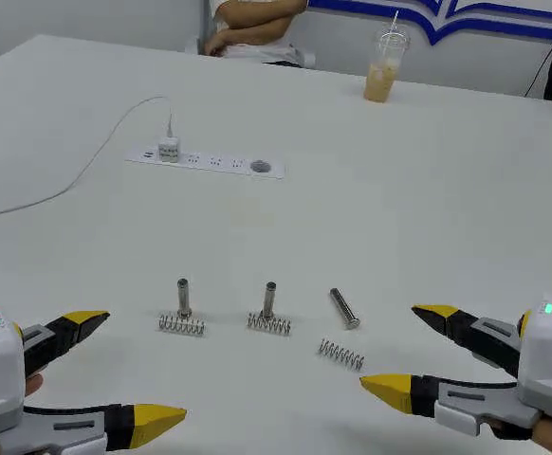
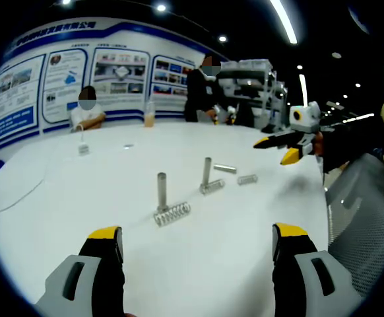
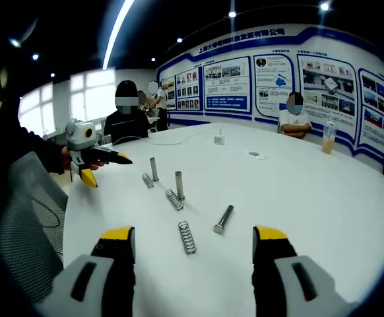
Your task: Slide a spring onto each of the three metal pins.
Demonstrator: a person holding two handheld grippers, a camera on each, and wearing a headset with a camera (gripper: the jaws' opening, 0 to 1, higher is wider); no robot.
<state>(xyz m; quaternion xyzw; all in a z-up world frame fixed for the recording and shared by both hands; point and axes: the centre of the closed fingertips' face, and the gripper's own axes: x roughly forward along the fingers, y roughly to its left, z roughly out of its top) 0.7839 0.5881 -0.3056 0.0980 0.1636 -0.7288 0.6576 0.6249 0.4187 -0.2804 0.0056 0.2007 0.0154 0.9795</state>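
steel pin (image 1: 343,308) lies flat; gripper views show wall posters (image 3: 225,82) behind.

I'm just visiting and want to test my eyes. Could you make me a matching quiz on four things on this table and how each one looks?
Things:
1. leftmost pin
2. rightmost pin
3. drink cup
4. power strip

States:
A. has a white plug in it
B. lying on its side
C. standing upright with a spring at its foot
D. holds a straw

Pairs: 1-C, 2-B, 3-D, 4-A.
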